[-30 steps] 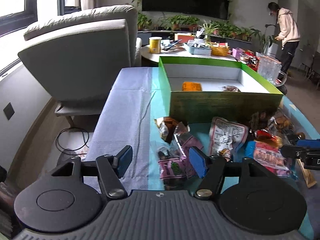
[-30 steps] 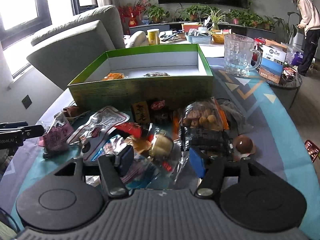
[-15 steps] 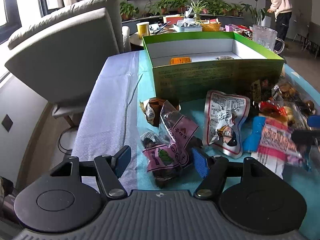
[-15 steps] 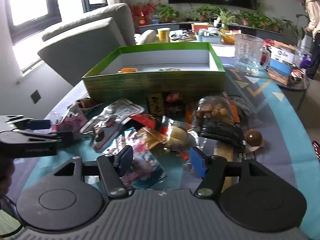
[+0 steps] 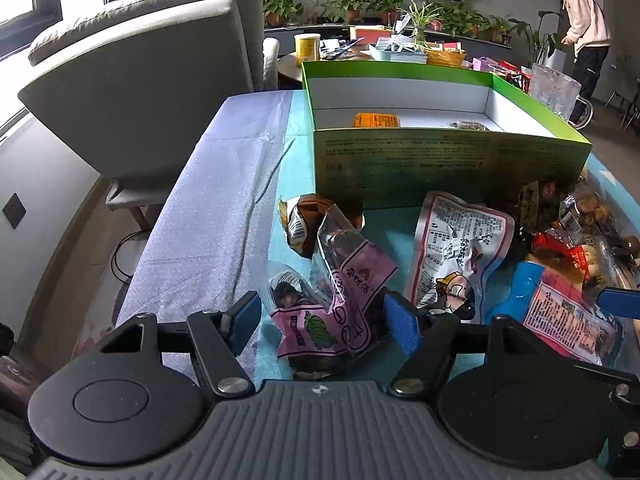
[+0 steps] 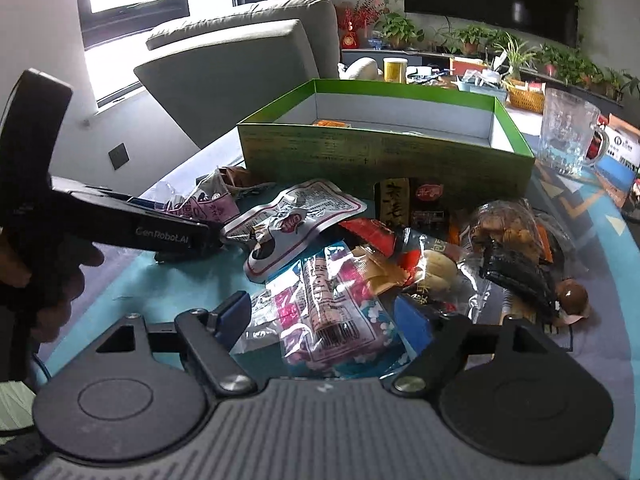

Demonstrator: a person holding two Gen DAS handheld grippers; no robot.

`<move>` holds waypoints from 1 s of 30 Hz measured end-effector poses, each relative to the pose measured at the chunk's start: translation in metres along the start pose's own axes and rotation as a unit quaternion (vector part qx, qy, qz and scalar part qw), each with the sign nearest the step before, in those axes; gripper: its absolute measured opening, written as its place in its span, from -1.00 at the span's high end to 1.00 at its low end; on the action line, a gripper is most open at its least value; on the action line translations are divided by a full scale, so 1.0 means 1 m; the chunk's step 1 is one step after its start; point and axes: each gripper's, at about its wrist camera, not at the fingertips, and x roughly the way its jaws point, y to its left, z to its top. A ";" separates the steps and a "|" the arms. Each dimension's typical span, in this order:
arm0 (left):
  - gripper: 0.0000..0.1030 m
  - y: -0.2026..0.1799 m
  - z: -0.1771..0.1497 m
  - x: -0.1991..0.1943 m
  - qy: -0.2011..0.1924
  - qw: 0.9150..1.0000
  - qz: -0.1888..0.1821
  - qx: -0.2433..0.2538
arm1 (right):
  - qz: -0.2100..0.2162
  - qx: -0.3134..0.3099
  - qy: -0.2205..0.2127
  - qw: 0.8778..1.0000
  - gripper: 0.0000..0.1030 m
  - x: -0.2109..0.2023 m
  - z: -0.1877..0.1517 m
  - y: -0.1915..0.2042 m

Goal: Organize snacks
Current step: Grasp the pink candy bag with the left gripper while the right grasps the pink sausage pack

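Loose snack packets lie heaped on the teal tablecloth in front of an open green box (image 5: 440, 168), which holds an orange packet (image 5: 376, 120). My left gripper (image 5: 322, 322) hangs low over two pink packets (image 5: 340, 304). They lie between its jaws, which are opening slightly, and the pads do not press on them. My right gripper (image 6: 322, 320) is opening wide around a pink-and-blue packet (image 6: 332, 316), with its pads clear of the wrapper. In the right wrist view the left gripper (image 6: 188, 220) reaches in from the left, held by a hand.
A silver-white packet (image 5: 460, 256) lies between the two grippers' targets. A glass mug (image 6: 568, 136) stands to the right of the box. A grey armchair (image 5: 140, 80) sits past the table's left edge. A person (image 5: 584, 20) stands far back right beside a cluttered side table.
Both grippers have moved forward and lower over the snack pile. The right jaws have spread much wider. The left gripper now looms larger at the left of the right wrist view.
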 end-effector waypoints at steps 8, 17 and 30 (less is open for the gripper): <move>-0.31 -0.001 0.000 -0.001 -0.001 1.000 0.004 -0.007 | 0.018 -0.011 0.010 1.000 -0.13 -0.004 -0.014 -0.005; 0.19 0.006 -0.006 -0.012 -0.014 0.999 -0.043 -0.027 | 0.012 -0.055 0.009 0.998 -0.12 -0.007 -0.020 0.008; 0.29 0.012 -0.012 -0.029 -0.029 0.998 -0.046 -0.043 | 0.033 -0.087 0.011 0.996 -0.10 -0.023 -0.027 0.012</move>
